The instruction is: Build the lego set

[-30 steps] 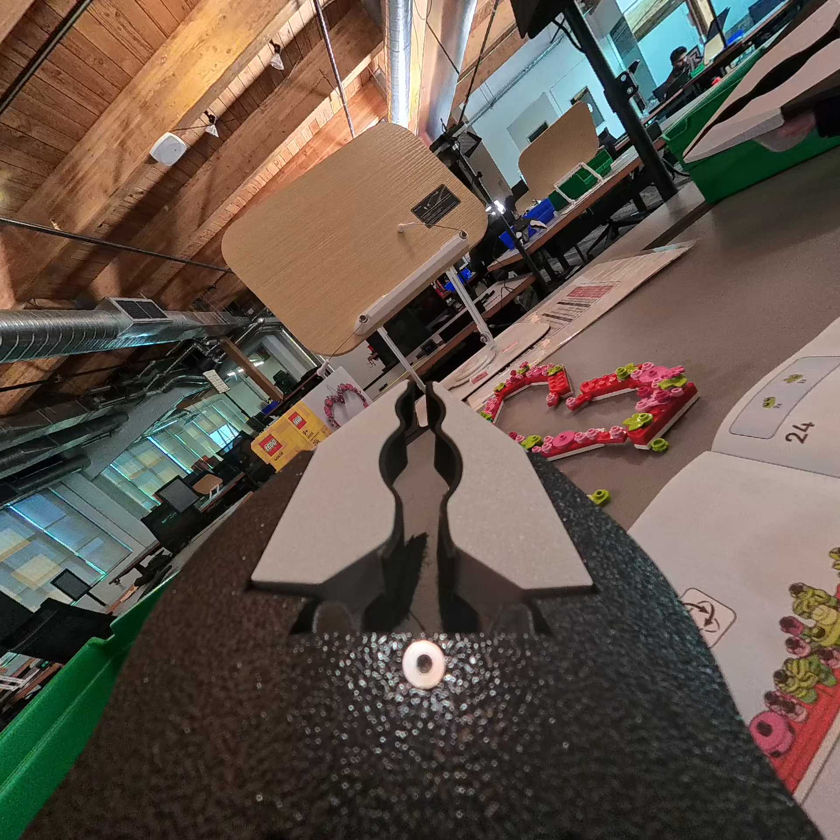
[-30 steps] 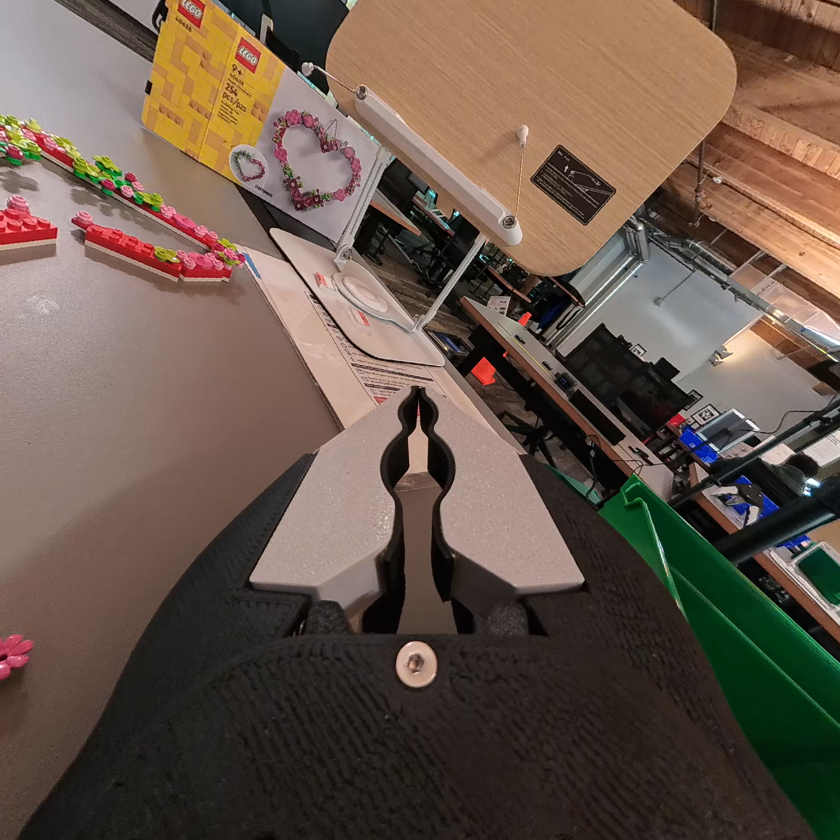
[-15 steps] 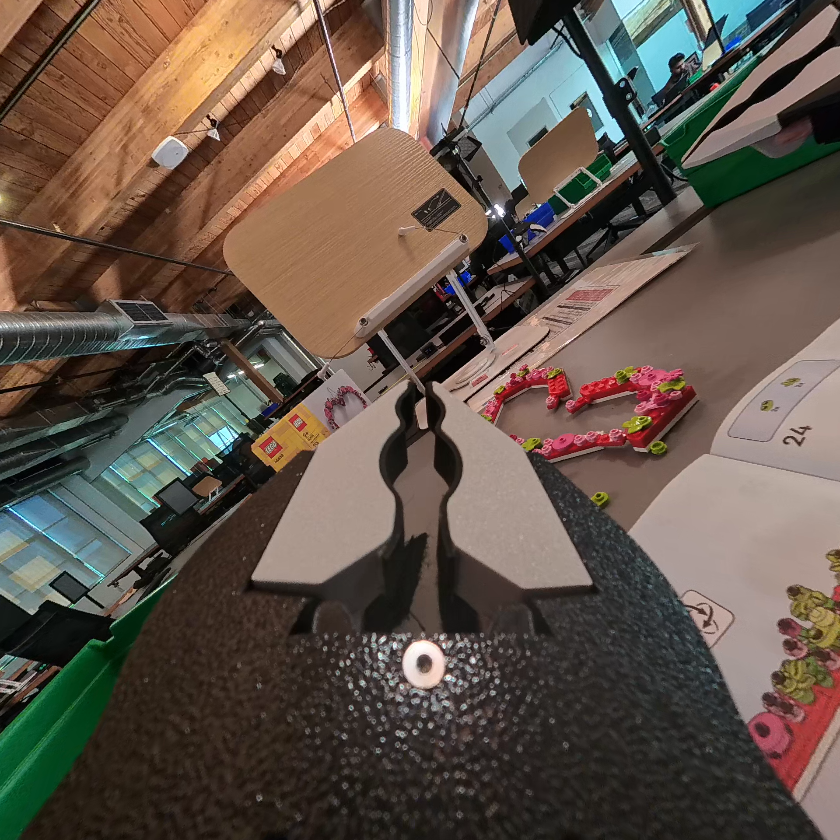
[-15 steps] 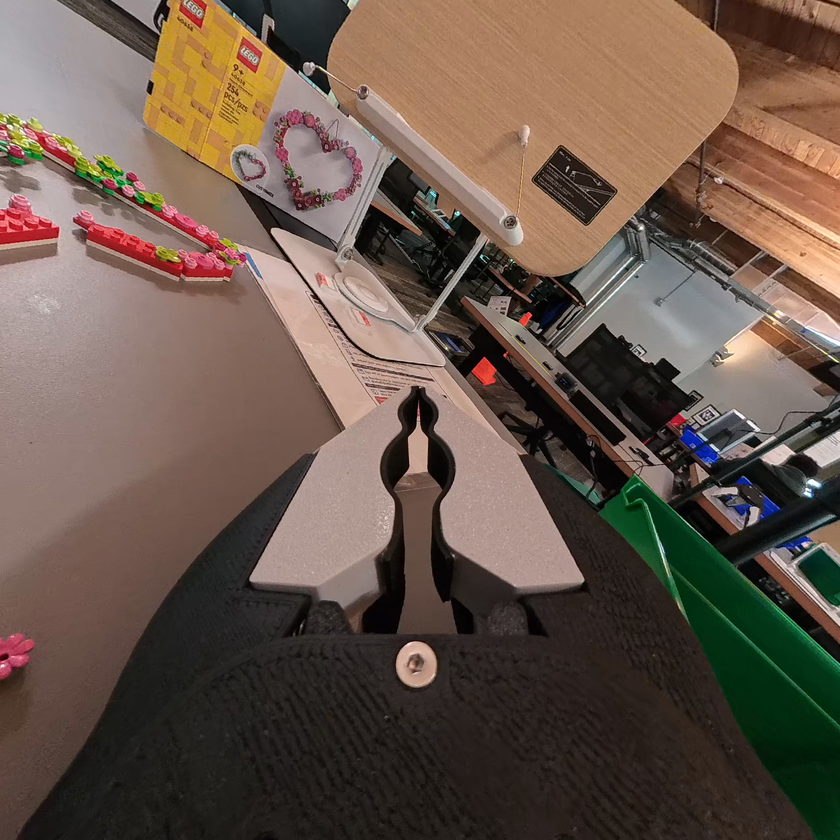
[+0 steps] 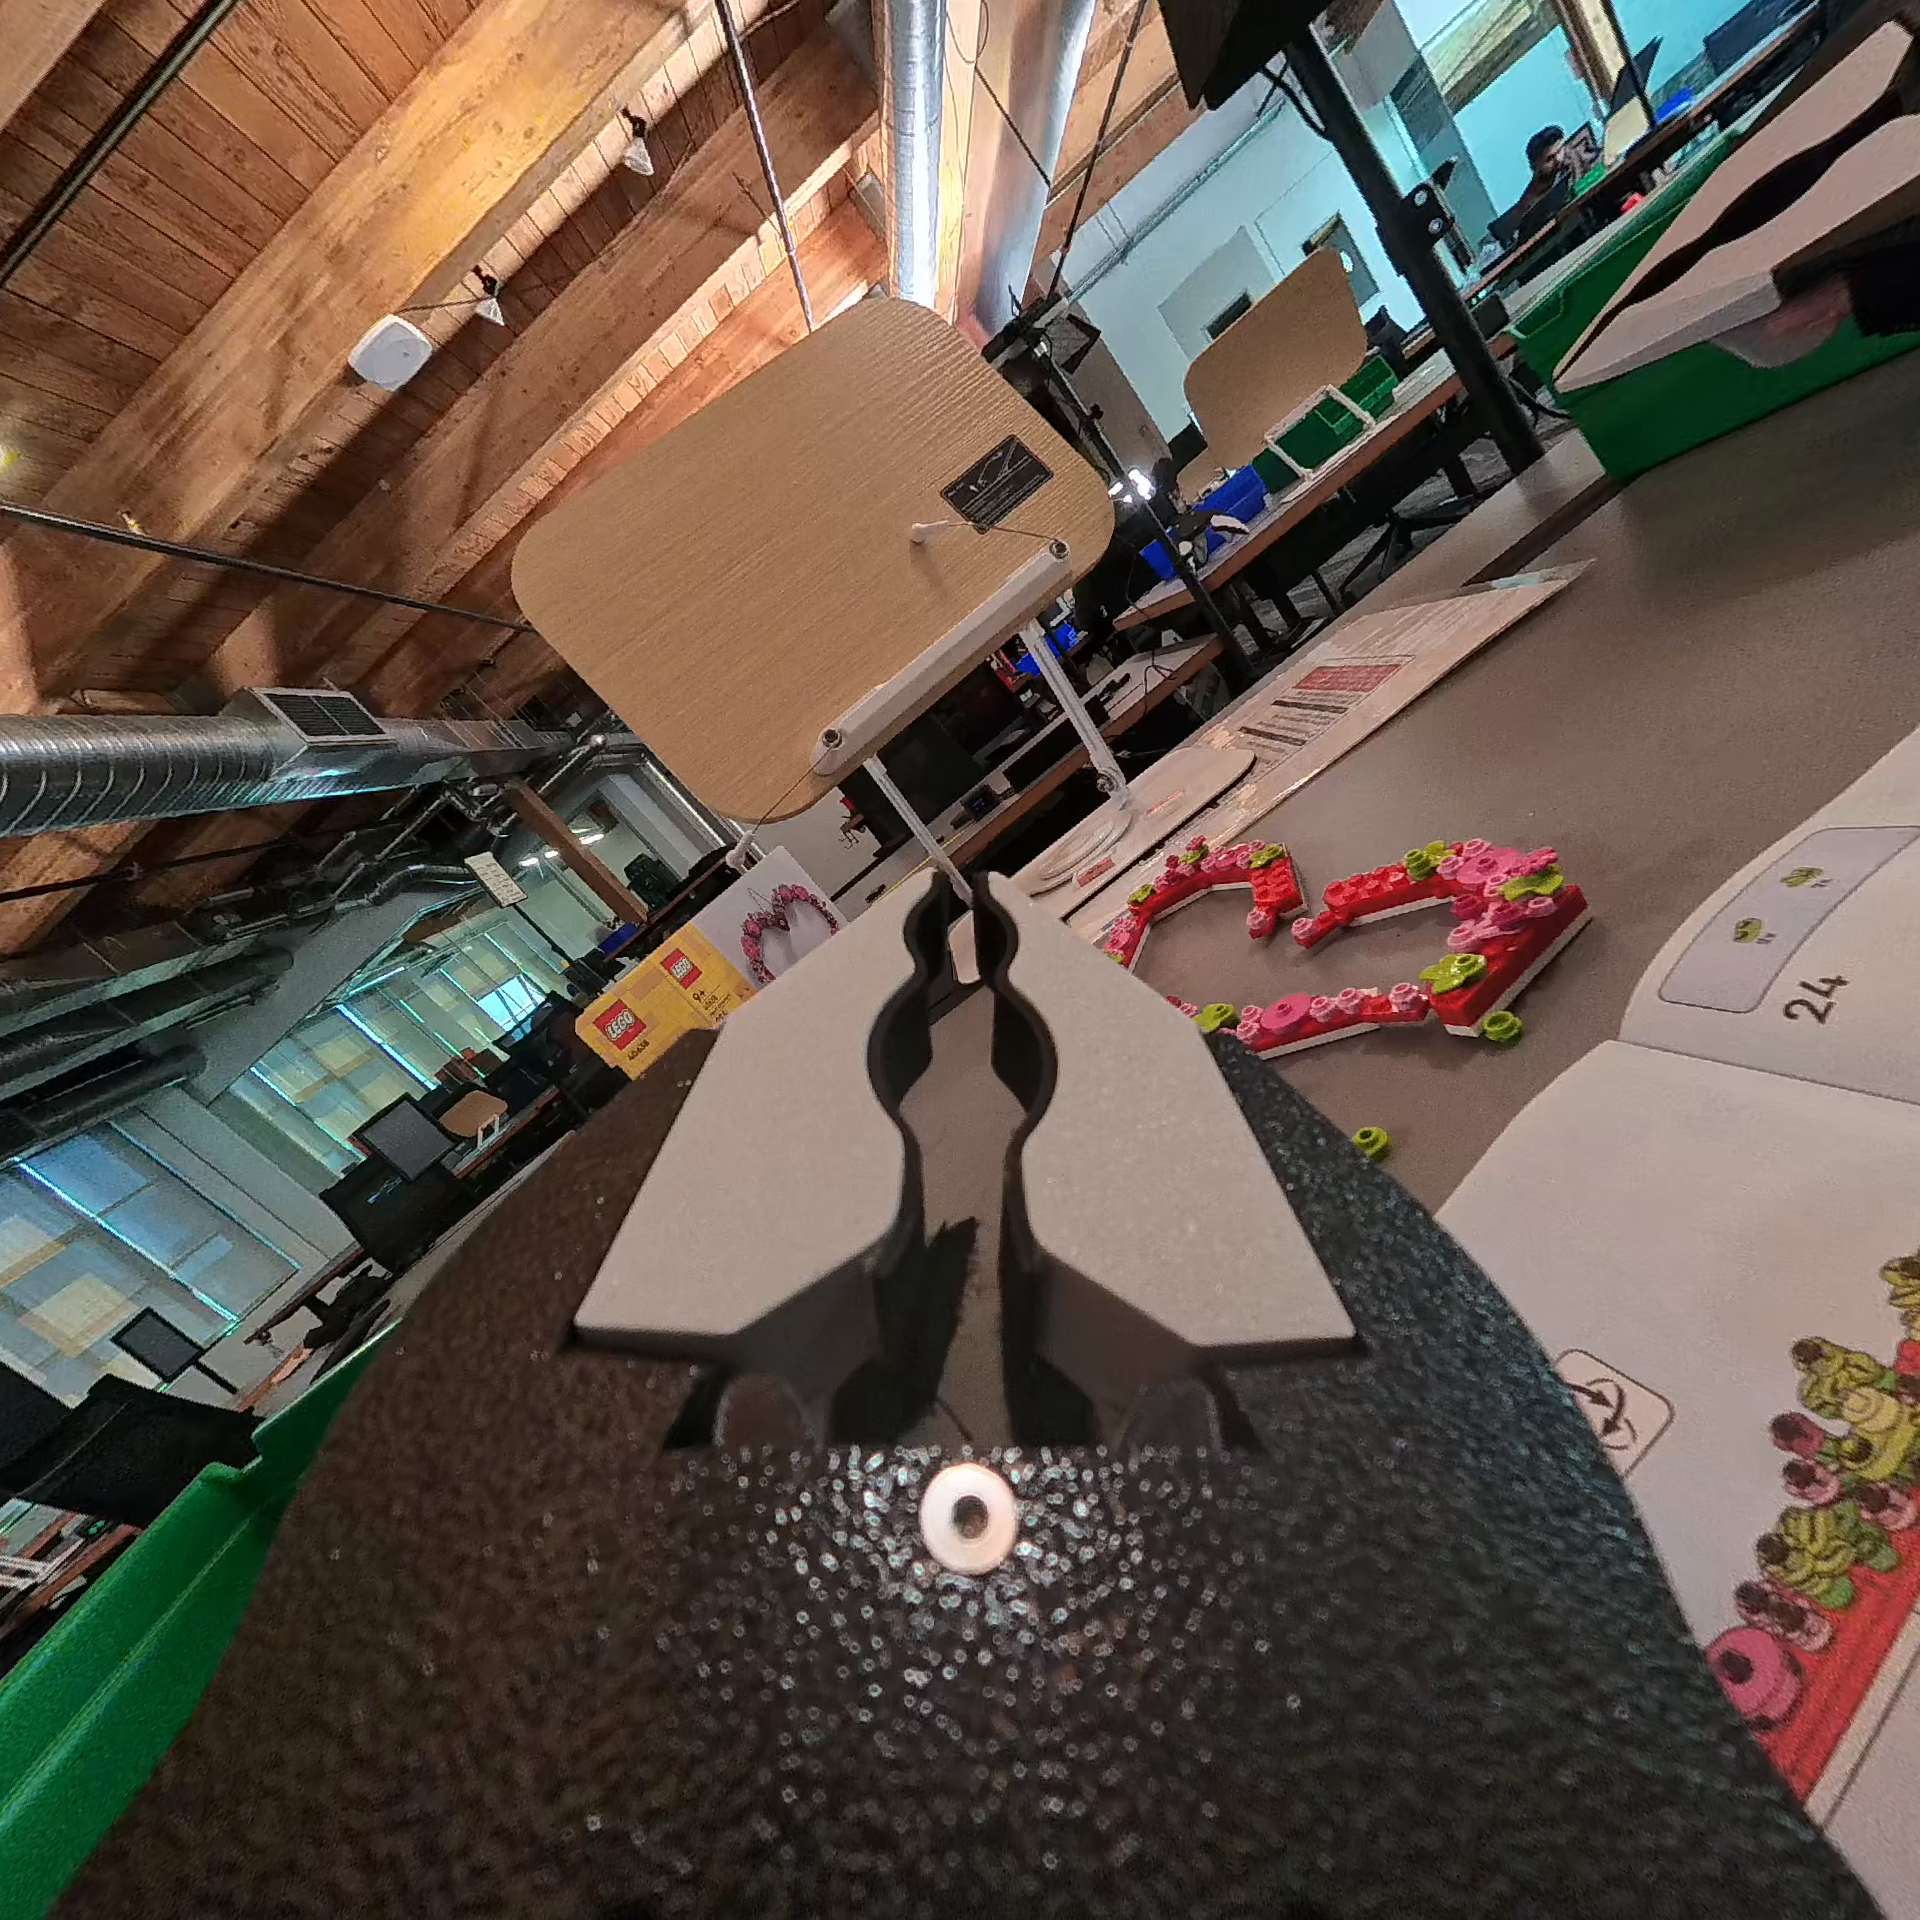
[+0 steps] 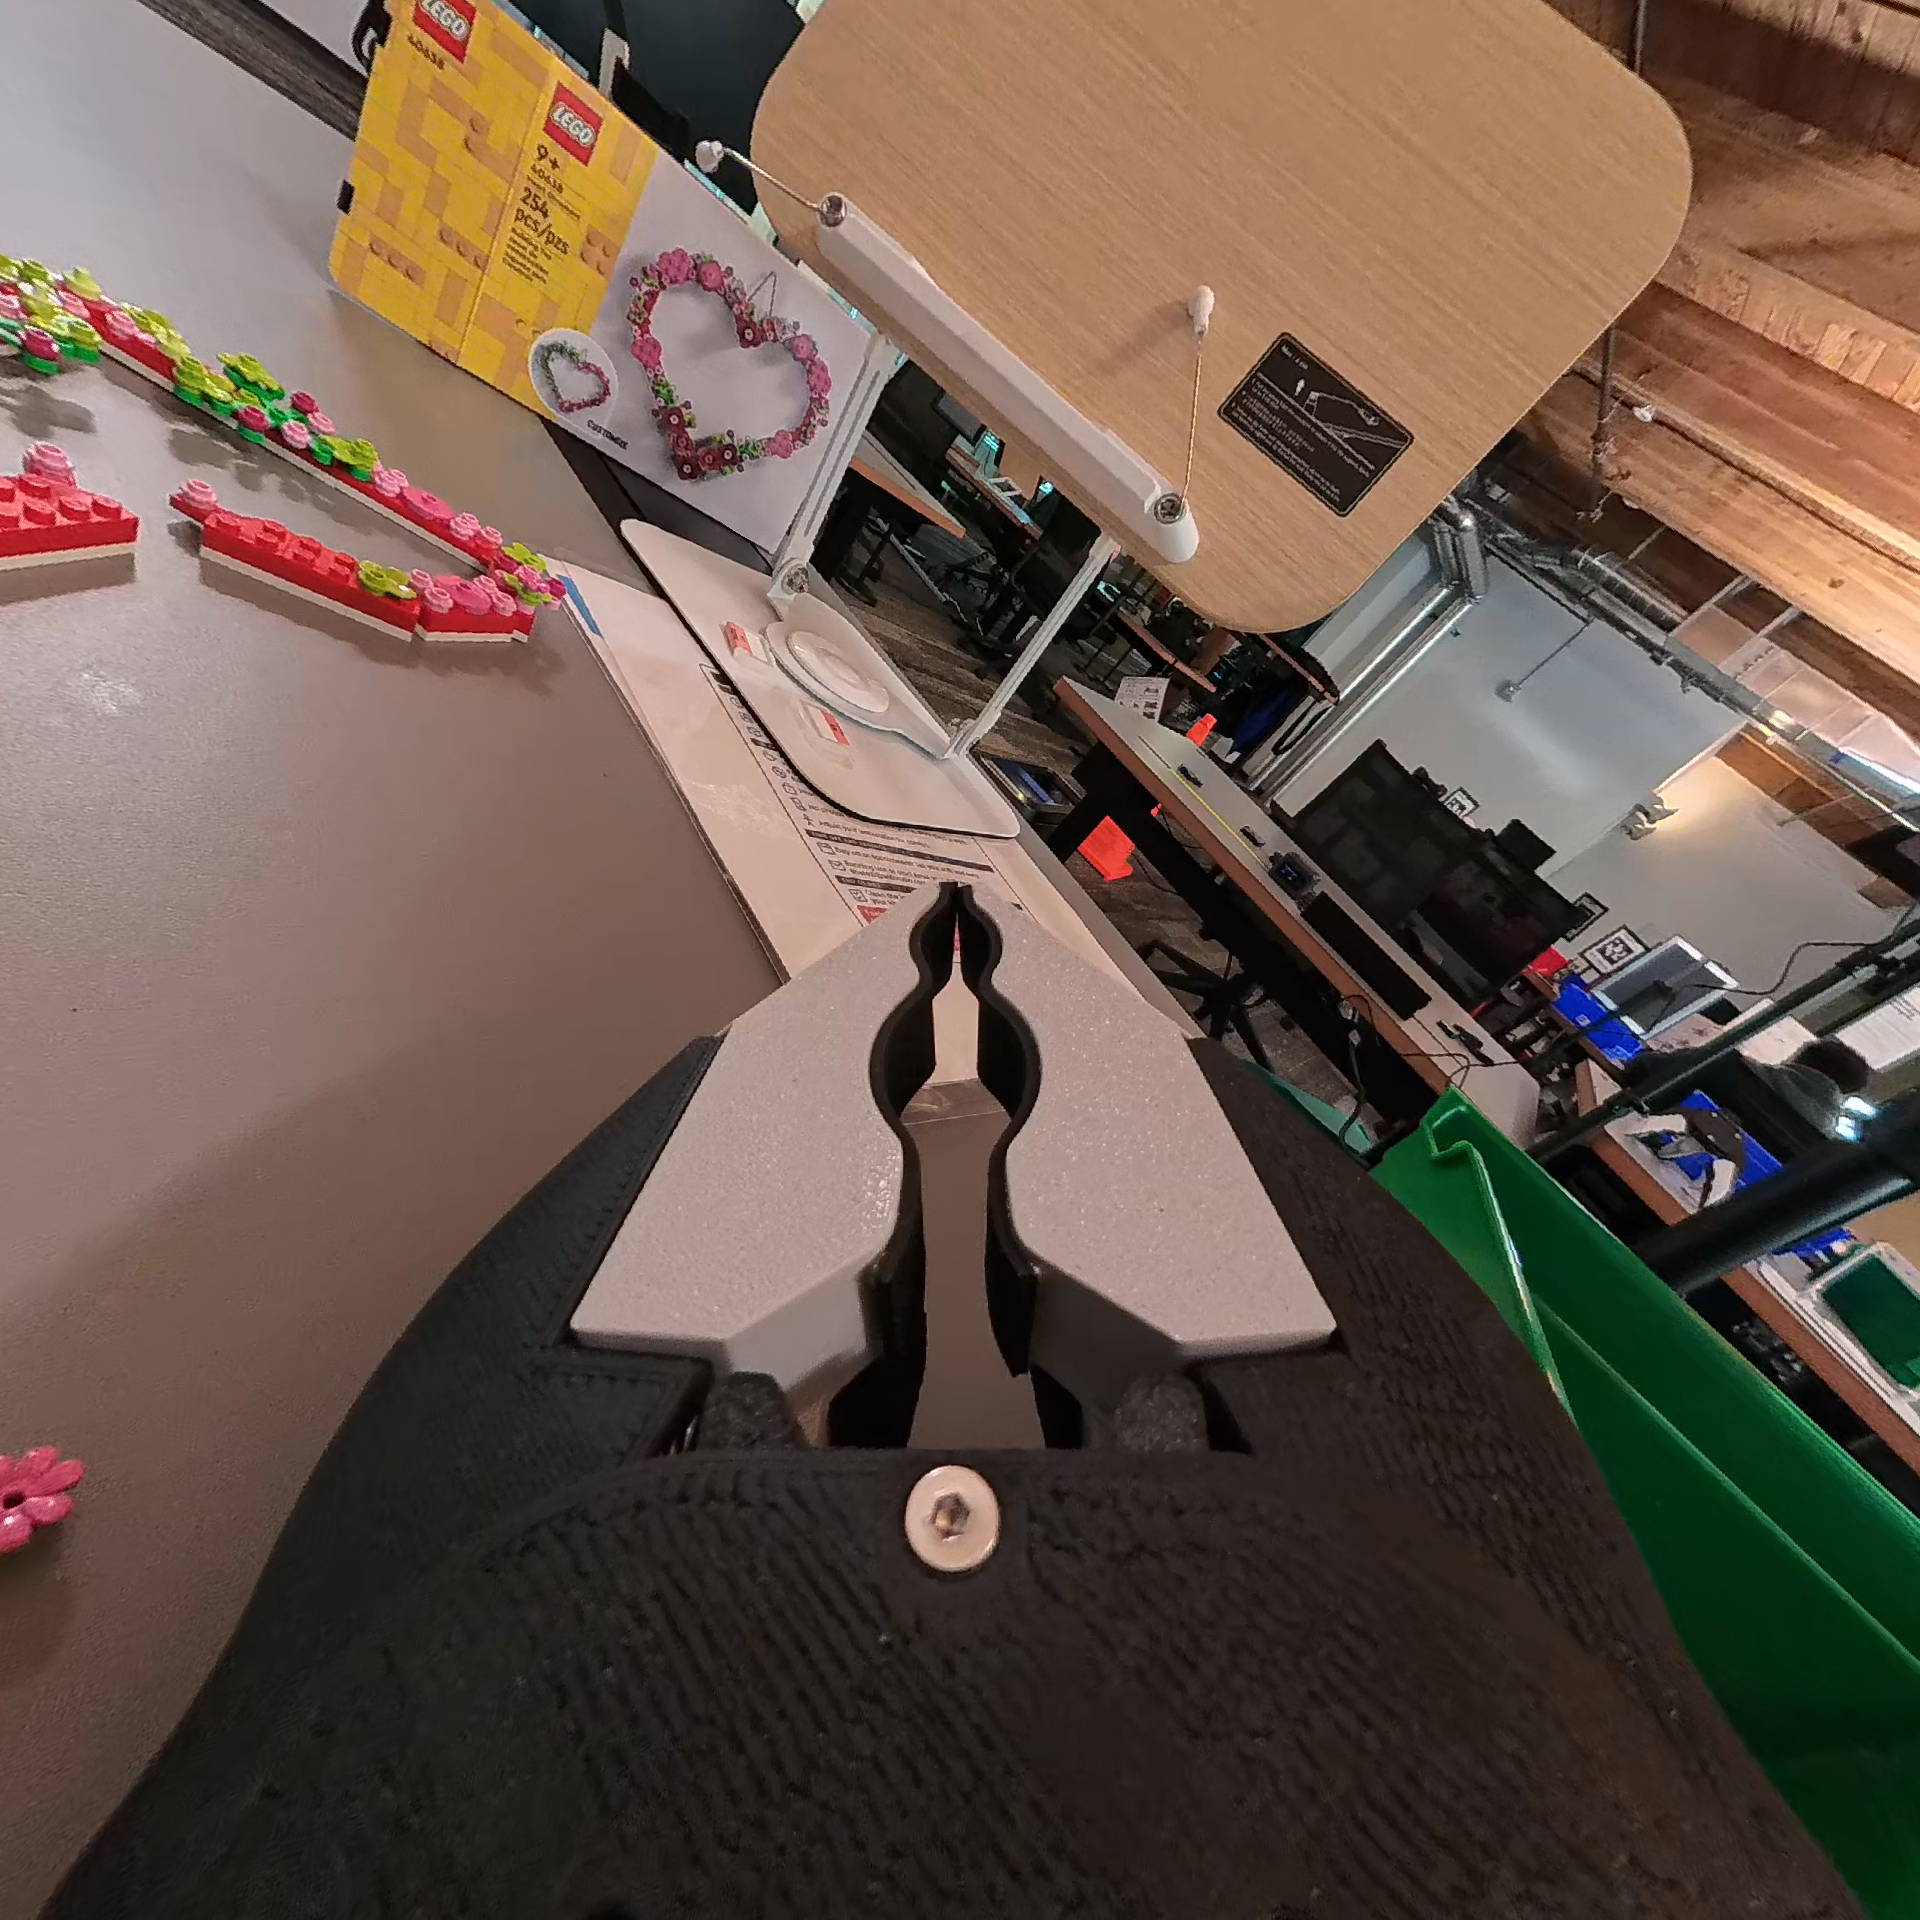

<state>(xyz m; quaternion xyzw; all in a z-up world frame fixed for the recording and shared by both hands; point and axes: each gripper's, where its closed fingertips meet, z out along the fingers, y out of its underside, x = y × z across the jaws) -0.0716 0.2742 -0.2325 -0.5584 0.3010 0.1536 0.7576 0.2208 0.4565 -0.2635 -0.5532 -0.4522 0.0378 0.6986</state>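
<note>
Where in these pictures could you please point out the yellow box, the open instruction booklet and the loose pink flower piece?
yellow box (image 6: 473,197): right wrist view, on its yellow front face.
instruction booklet (image 5: 1683,1226): left wrist view, on the blank white part of the near page.
pink flower piece (image 6: 31,1496): right wrist view, on its petals at the left edge.

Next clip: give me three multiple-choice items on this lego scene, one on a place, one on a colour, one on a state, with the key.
1. Where does the open instruction booklet lie in the left wrist view?
A. right of the left hand-held gripper
B. inside the green bin
C. on the lego box

2. What colour is the loose flower piece near the right wrist view's left edge?
A. blue
B. pink
C. white

3. How does the right hand-held gripper stand?
A. wide open
B. shut on a brick
C. shut, empty

Key: 1 A, its pages lie at that side; 2 B, plainly pink; 3 C, tips together, nothing between.
</note>
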